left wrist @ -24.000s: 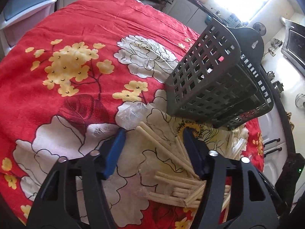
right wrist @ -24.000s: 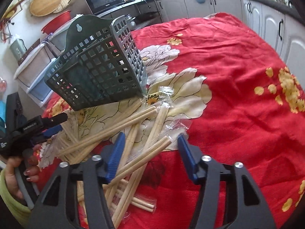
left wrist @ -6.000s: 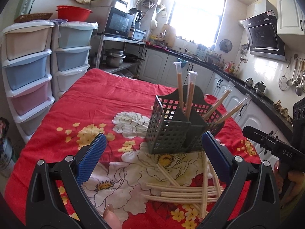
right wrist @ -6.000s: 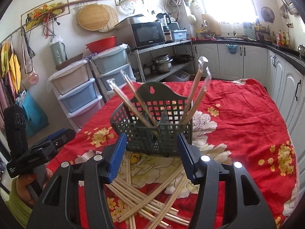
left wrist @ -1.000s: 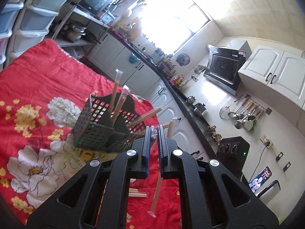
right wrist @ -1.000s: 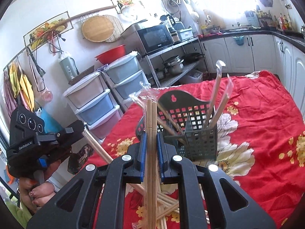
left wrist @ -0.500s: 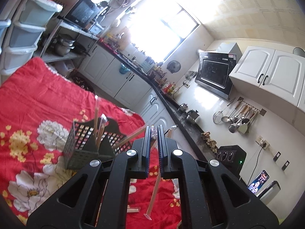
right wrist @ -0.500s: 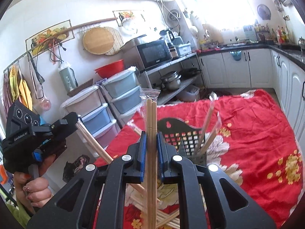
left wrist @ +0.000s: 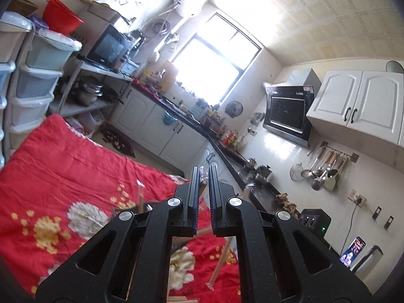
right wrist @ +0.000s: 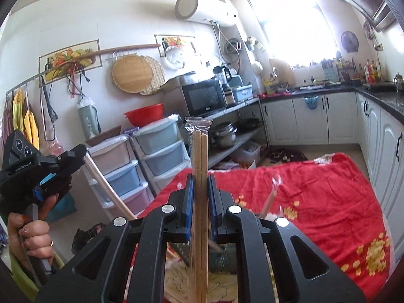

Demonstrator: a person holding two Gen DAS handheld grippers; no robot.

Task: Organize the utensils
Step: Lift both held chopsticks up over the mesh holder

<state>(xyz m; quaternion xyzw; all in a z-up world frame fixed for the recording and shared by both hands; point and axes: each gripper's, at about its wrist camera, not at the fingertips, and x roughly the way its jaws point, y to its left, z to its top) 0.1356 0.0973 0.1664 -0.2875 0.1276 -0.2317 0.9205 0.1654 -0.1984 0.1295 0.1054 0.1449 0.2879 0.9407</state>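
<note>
Two views, left wrist first: left gripper (left wrist: 204, 174) raised above the red floral cloth (left wrist: 75, 166), jaws pinched narrow on a plastic-wrapped chopstick pair (left wrist: 202, 176) whose lower end hangs below the gripper; the holder is almost wholly hidden behind the gripper body. Right wrist view: right gripper (right wrist: 200, 184) clamps a wrapped chopstick pair (right wrist: 200, 151) upright, dark mesh utensil basket (right wrist: 219, 257) on the cloth just beneath, left gripper (right wrist: 75, 159) off to the side gripping its slanted sticks.

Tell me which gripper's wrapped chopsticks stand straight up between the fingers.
The right gripper: its wrapped pair stands upright, wrapper end on top. The left gripper holds its pair slanting down toward the table.
</note>
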